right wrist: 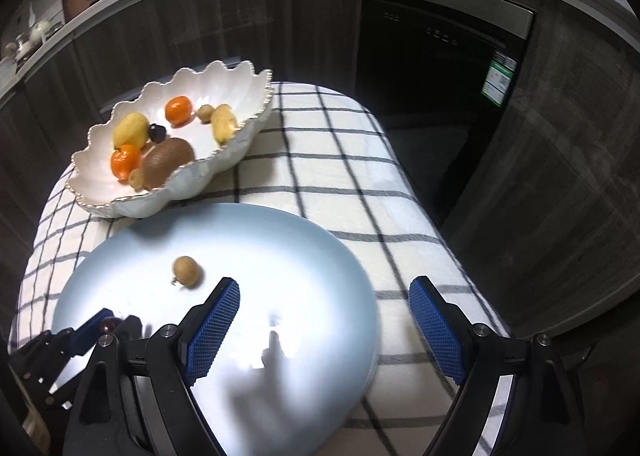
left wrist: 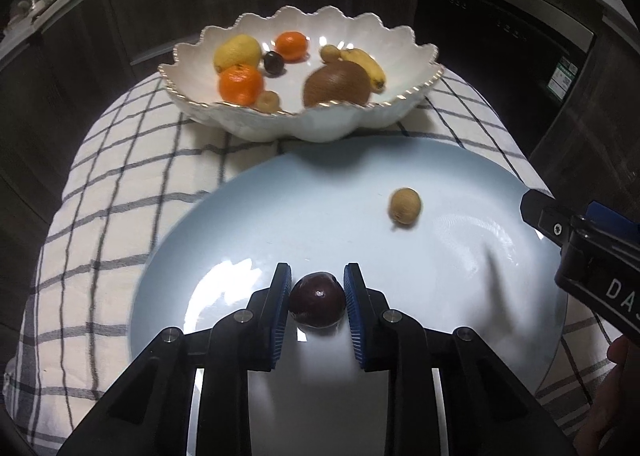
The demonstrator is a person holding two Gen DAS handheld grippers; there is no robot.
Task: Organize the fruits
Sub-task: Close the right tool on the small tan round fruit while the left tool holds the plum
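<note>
My left gripper point(left wrist: 317, 288) is shut on a dark purple plum point(left wrist: 318, 304) low over the pale blue plate point(left wrist: 240, 224); the plum also shows in the right wrist view point(right wrist: 110, 323). A small tan longan point(left wrist: 405, 206) lies on the plate's far right part, also in the right wrist view point(right wrist: 186, 271). My right gripper point(right wrist: 324, 320) is open and empty above the plate's point(right wrist: 312, 256) right edge. The white scalloped bowl point(left wrist: 248, 124) behind holds two oranges point(left wrist: 241, 83), a lemon point(left wrist: 237, 52), a kiwi point(left wrist: 337, 83), a banana point(left wrist: 366, 66), a dark plum point(left wrist: 273, 62) and small longans.
A checked cloth point(right wrist: 360, 176) covers the small table, whose edges drop off left and right. Dark cabinets and a dishwasher point(right wrist: 440, 48) stand behind. The right gripper's body point(left wrist: 592, 252) shows at the left wrist view's right edge.
</note>
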